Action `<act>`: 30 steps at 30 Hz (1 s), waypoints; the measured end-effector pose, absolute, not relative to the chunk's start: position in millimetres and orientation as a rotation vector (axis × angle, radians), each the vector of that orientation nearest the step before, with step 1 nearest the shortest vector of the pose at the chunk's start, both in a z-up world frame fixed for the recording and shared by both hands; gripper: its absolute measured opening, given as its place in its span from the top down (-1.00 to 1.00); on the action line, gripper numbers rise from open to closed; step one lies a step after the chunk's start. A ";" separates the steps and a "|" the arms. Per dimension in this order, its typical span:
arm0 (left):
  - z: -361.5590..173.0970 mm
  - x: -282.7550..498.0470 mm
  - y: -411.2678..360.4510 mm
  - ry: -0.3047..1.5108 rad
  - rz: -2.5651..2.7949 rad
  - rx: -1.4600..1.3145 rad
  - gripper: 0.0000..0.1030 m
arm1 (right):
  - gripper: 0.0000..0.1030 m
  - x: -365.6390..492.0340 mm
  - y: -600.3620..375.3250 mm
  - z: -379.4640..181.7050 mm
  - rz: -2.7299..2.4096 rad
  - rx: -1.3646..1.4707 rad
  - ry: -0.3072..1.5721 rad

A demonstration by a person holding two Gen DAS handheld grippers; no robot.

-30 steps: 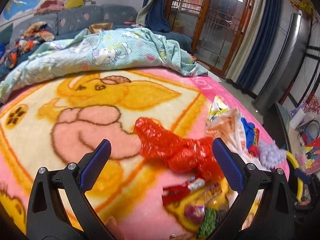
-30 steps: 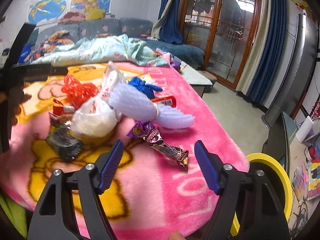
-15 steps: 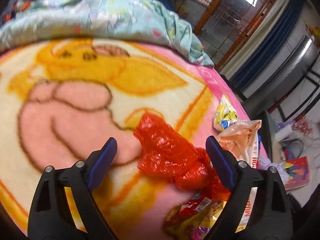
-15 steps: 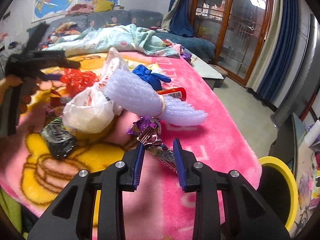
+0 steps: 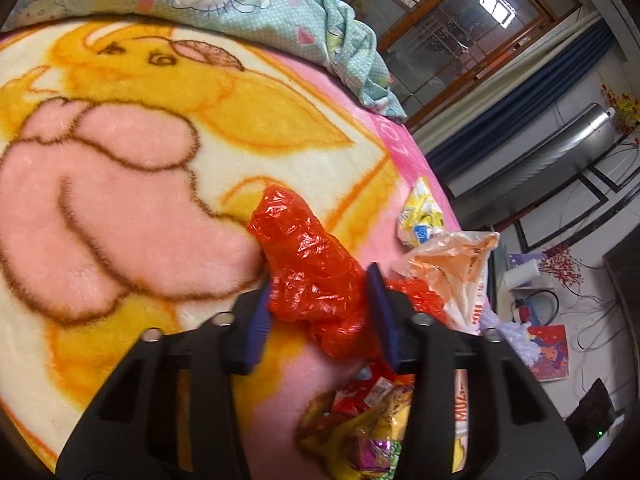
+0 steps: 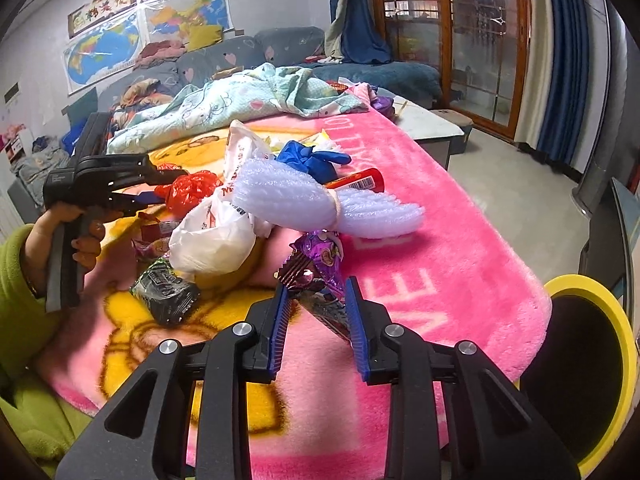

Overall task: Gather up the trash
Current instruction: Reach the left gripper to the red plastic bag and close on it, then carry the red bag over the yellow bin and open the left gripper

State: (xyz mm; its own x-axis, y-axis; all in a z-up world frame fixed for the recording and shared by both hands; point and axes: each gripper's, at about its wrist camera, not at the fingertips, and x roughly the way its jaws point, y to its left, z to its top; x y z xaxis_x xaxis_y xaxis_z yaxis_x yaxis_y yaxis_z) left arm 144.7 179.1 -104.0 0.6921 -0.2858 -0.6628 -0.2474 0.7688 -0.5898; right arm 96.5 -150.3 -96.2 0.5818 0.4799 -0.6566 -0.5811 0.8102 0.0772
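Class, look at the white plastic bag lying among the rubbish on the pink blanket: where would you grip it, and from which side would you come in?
Probably grip the white plastic bag at its narrow, bunched upper end, coming from above. The neck stands clear of the pile, while the bulging lower part is wide and hemmed in by the foam net roll and the dark wrapper.

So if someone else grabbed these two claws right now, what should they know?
Left claw: just closed on the red plastic bag, on the blanket.
Right claw: just closed on the purple wrapper.
Done: both pieces gripped; nothing seen in the yellow-rimmed bin at the blanket's edge.
Left: white bag, bubble wrap, blue glove, dark packet, other wrappers.
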 end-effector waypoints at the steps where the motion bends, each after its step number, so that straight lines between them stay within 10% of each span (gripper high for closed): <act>1: -102.4 143.8 177.9 0.821 -0.031 -0.711 0.49 | 0.49 96.0 -150.0 -94.8 0.620 -0.152 0.716; 30: 19.2 117.7 53.3 0.577 -0.220 -0.353 0.74 | 0.49 100.6 -233.8 -33.4 0.460 0.069 0.573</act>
